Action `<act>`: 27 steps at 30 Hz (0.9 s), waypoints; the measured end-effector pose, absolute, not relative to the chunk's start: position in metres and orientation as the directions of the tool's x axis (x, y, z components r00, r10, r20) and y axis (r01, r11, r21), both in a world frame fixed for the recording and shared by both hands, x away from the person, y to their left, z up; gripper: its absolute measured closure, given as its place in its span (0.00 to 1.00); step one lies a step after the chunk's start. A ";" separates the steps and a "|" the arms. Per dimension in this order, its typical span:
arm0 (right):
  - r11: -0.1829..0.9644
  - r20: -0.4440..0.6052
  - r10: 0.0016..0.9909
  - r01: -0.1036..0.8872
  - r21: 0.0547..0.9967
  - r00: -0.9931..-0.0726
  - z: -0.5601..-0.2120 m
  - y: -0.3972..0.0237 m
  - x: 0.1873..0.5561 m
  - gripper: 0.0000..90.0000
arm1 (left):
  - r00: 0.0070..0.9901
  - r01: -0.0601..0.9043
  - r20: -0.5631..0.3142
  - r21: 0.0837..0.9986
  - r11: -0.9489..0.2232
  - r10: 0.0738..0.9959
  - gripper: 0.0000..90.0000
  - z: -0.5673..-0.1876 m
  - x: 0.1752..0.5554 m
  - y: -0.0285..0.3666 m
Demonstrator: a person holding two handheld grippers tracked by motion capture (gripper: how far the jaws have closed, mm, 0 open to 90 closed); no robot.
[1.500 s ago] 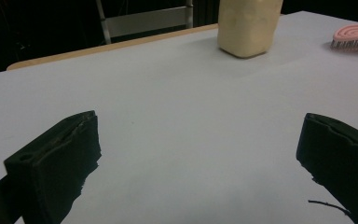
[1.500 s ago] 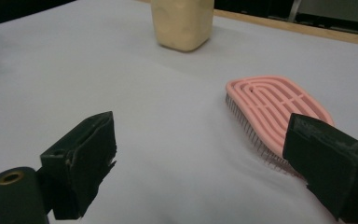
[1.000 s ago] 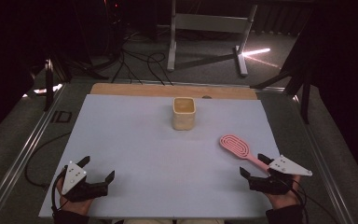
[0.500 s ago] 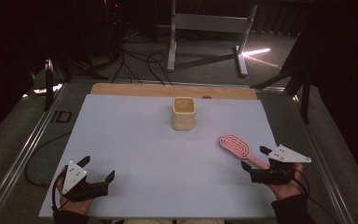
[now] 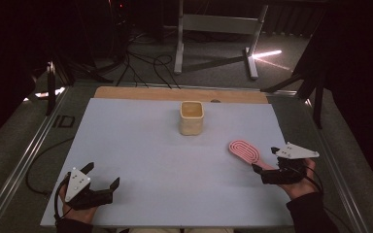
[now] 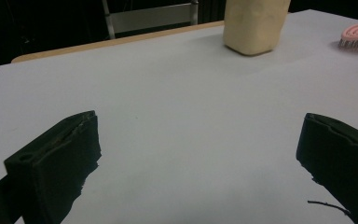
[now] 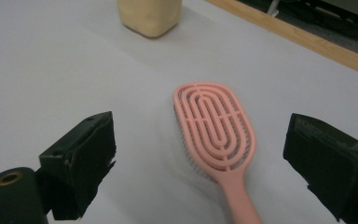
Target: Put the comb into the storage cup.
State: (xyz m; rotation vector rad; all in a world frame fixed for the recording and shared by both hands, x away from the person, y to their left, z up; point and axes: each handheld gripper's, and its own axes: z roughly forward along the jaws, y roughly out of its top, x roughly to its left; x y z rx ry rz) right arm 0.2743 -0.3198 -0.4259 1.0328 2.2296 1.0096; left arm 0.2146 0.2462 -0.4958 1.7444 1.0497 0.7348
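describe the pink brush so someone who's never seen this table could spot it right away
Start at the white table and go to its right side, nearer the person than the cream cup standing mid-table. The hairbrush lies flat there, its handle pointing to the open right hand-held gripper. It is the one pink thing, with an oval head of concentric loops.

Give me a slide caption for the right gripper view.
Open right gripper straddling the handle of a pink hairbrush lying on the white table.

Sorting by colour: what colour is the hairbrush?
Pink hairbrush; clearest in the right gripper view.
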 end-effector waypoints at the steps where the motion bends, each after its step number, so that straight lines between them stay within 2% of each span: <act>1: 0.448 -0.115 0.791 0.441 0.778 -0.601 -0.426 -0.320 0.276 0.10 | 0.454 0.329 0.024 0.925 -0.192 0.891 0.00 -0.496 0.215 0.246; 27: 0.564 -0.133 0.752 0.525 0.637 -0.646 -0.433 -0.322 0.312 0.10 | 0.460 0.334 0.030 0.920 -0.204 0.887 0.00 -0.497 0.215 0.243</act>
